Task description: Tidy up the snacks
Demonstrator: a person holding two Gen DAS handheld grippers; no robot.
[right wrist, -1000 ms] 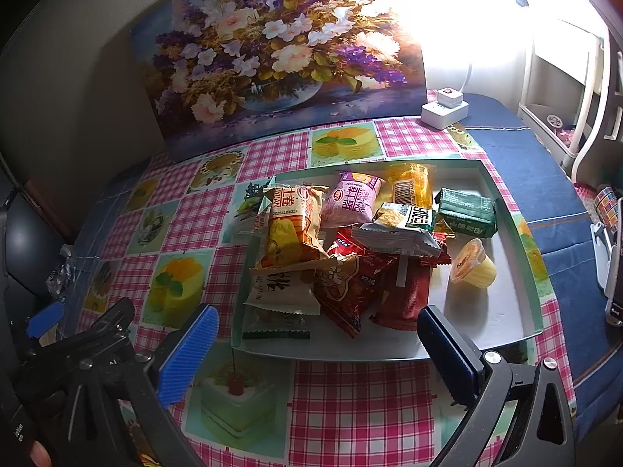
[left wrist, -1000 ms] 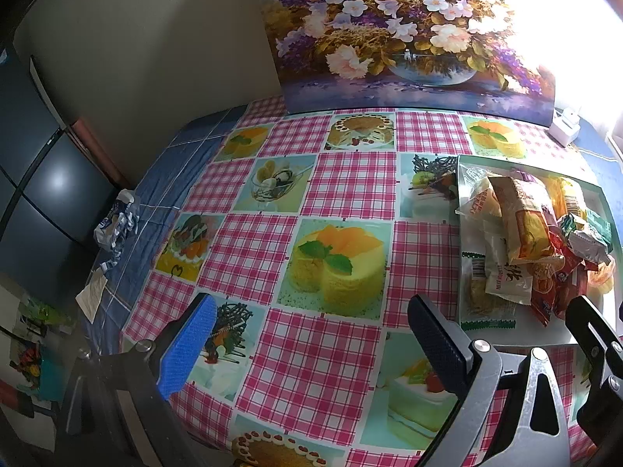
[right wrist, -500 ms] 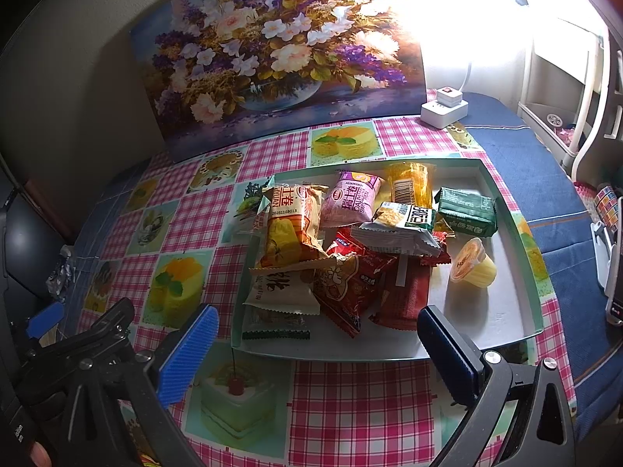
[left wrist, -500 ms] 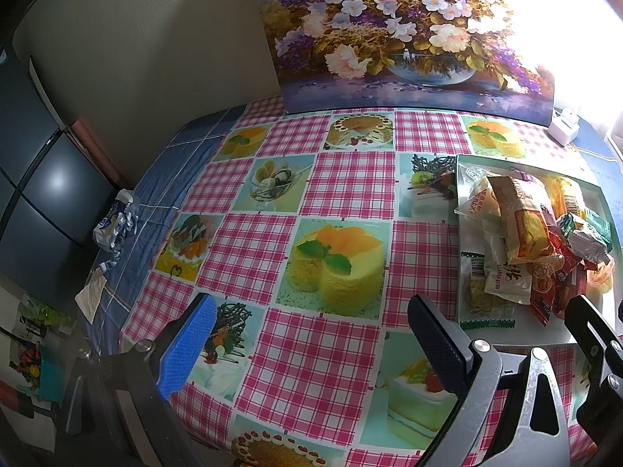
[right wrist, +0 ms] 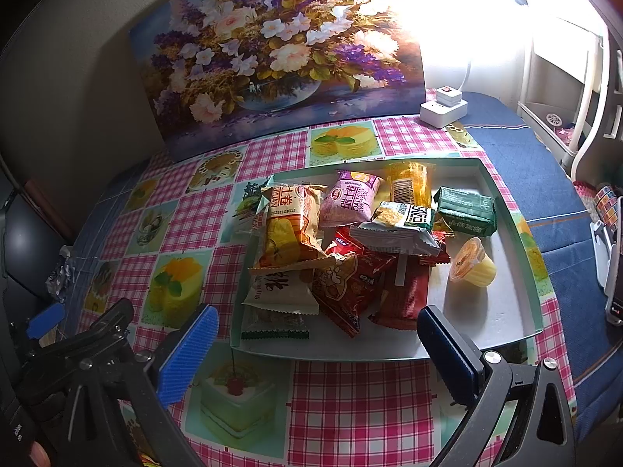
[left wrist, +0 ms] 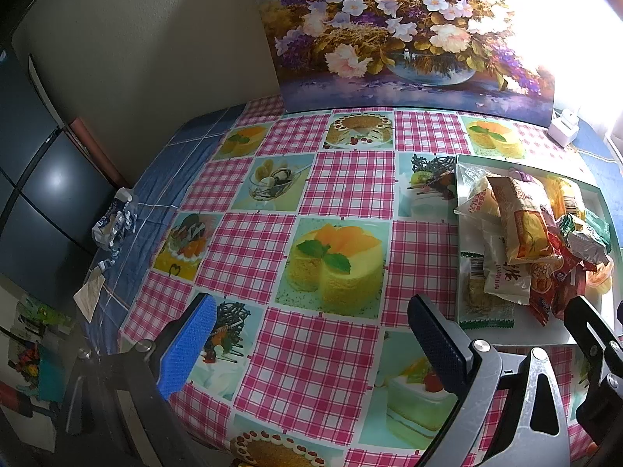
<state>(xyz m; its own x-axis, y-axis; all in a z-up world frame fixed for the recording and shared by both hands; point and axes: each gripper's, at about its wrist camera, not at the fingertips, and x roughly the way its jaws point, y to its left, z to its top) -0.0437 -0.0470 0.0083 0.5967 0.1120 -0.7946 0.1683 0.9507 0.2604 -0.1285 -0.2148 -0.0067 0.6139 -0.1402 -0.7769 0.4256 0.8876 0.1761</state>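
Note:
A shallow green-rimmed tray (right wrist: 518,334) holds a loose pile of snack packets. Among them are an orange packet (right wrist: 290,229), a pink packet (right wrist: 350,202), a yellow packet (right wrist: 409,185), a green packet (right wrist: 465,210), red packets (right wrist: 350,280) and a jelly cup (right wrist: 471,262). My right gripper (right wrist: 315,338) is open and empty, above the tray's near edge. My left gripper (left wrist: 311,334) is open and empty over the bare tablecloth, left of the tray (left wrist: 467,163). The pile also shows in the left wrist view (left wrist: 525,229).
A flower painting (right wrist: 272,54) leans on the wall behind the table. A white power adapter (right wrist: 444,105) sits at the back right. Crumpled wrappers (left wrist: 115,225) lie at the table's left edge. A phone-like object (right wrist: 615,272) lies at the far right.

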